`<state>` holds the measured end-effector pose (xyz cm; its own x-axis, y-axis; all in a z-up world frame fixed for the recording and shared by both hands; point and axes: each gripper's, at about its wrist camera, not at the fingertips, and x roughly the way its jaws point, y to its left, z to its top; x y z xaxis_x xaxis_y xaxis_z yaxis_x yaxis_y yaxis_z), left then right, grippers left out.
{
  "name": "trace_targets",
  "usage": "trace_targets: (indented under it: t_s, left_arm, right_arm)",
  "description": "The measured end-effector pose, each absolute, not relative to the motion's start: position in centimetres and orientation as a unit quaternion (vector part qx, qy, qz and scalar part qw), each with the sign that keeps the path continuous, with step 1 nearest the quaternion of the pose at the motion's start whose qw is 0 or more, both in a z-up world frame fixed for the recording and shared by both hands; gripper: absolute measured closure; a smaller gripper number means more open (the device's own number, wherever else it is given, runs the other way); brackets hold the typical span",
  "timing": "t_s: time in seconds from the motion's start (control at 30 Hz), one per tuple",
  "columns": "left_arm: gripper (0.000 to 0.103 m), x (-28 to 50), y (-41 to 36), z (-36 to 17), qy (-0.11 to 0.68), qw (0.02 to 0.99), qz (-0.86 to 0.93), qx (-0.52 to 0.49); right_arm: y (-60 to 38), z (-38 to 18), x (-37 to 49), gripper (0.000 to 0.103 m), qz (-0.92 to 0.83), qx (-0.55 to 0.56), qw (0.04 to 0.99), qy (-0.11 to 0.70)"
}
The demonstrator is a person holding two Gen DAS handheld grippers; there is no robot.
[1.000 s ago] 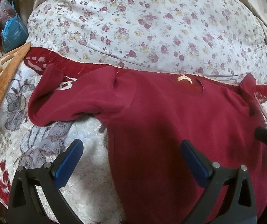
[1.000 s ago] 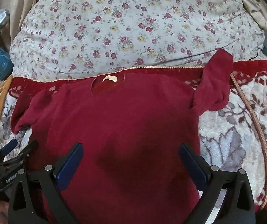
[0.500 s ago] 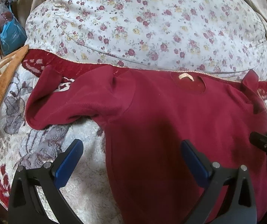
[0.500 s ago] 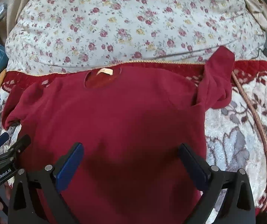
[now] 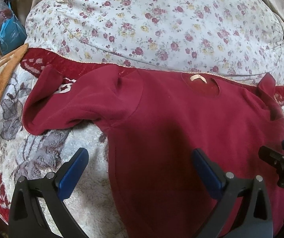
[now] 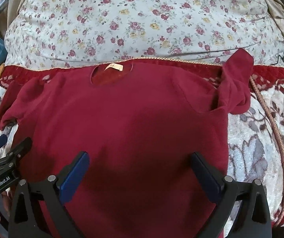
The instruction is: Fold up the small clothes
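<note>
A dark red long-sleeved top (image 5: 181, 130) lies flat, neck away from me, on a patterned bed blanket; it also shows in the right wrist view (image 6: 134, 123). Its left sleeve (image 5: 66, 107) lies crumpled out to the left, and its right sleeve (image 6: 235, 87) is bunched up at the right shoulder. My left gripper (image 5: 140, 168) is open and empty above the top's left side edge. My right gripper (image 6: 140, 168) is open and empty above the middle of the top. Each gripper shows at the edge of the other's view.
A large floral-print duvet (image 5: 161, 23) is heaped behind the top. An orange towel (image 5: 1, 83) and a blue bag (image 5: 9, 33) lie at the far left. The red-and-cream blanket (image 6: 260, 138) with a braided edge (image 6: 276, 130) extends to the right.
Both grippers have shifted slightly over the top, with the garment now sitting a little lower and more central in the right view. Both stay open and the top has not moved.
</note>
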<state>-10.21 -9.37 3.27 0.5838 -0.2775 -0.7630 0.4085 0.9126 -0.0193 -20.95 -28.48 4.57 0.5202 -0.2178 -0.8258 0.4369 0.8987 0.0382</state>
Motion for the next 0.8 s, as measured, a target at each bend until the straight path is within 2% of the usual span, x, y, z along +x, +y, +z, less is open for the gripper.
trace_targets:
  t_s: [0.47,0.8]
  left_arm:
    - [0.0,-9.7,-8.6,3.7,0.41,0.89,-0.189,0.071]
    - [0.0,-8.9,-8.4,3.7,0.415,0.889,-0.184,0.063]
  right_arm:
    - [-27.3,6.1,-18.0,0.0,-0.171,0.11,0.868,0.452]
    - [-26.8,4.6,-17.5,0.0,-0.181,0.122,0.862,0.457]
